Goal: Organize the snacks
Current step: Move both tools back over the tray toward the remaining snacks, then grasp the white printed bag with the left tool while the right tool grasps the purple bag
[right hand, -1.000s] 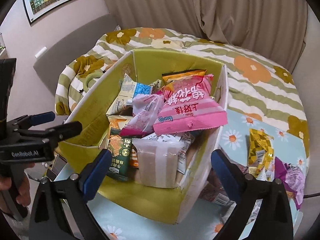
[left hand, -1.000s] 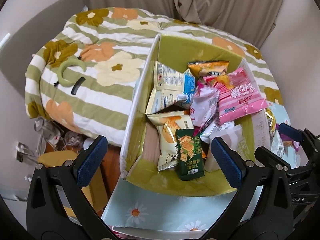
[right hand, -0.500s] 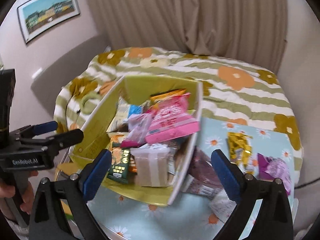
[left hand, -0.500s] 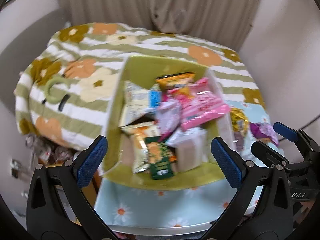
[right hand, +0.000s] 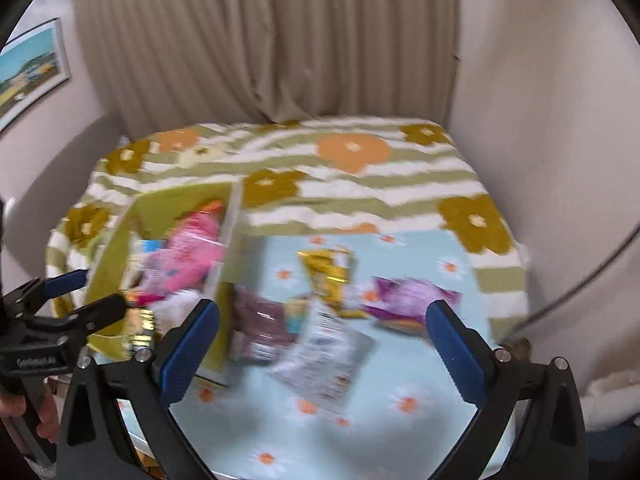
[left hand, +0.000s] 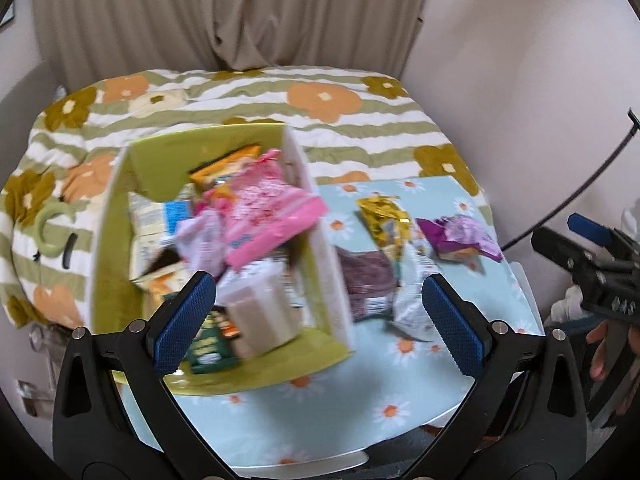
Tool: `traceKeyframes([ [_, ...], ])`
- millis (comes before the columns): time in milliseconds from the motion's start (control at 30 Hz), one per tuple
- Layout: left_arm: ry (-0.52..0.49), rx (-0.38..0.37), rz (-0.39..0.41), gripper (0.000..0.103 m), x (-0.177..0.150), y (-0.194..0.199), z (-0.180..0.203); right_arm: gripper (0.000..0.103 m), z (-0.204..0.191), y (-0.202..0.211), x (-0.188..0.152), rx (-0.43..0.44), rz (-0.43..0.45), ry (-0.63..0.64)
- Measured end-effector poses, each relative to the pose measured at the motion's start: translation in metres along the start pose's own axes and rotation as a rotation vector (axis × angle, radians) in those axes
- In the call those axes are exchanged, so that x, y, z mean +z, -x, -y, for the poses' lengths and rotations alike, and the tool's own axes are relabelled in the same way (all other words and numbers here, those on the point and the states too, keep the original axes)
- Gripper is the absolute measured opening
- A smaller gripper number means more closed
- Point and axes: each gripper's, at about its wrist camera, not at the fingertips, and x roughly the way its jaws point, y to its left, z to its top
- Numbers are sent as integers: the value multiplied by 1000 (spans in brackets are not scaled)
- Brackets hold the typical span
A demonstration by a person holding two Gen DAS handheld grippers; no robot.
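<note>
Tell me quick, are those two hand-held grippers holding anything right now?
Left hand-held gripper: open, holding nothing.
Right hand-held gripper: open, holding nothing.

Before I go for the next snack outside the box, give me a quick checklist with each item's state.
1. Left gripper open and empty: ok.
2. Right gripper open and empty: ok.
3. Snacks left outside the box: not ok; gold packet, purple packet, maroon packet and white packet lie on the daisy cloth.
4. Room in the box: not ok; the pink bag sits on top of the pile.
5. Sharp view for aiming: not ok, both views are blurred.
</note>
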Motion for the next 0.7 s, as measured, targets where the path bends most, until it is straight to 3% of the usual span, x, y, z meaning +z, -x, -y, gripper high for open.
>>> traceKeyframes([
  [167,-14,5,-17,102,-4,-23,44,102,46,-7,1,-36,-20,-7],
  [300,-14,36,-33,102,-10,-45,79,102,82,-23,4,30,-50,-32],
  [500,-55,147,-80,102,-29,-95,129,102,129,-72,4,129,-145,-73],
  [700,-80,230,-141,102,-48,-145,157,102,153,-118,-2,189,-230,-76],
])
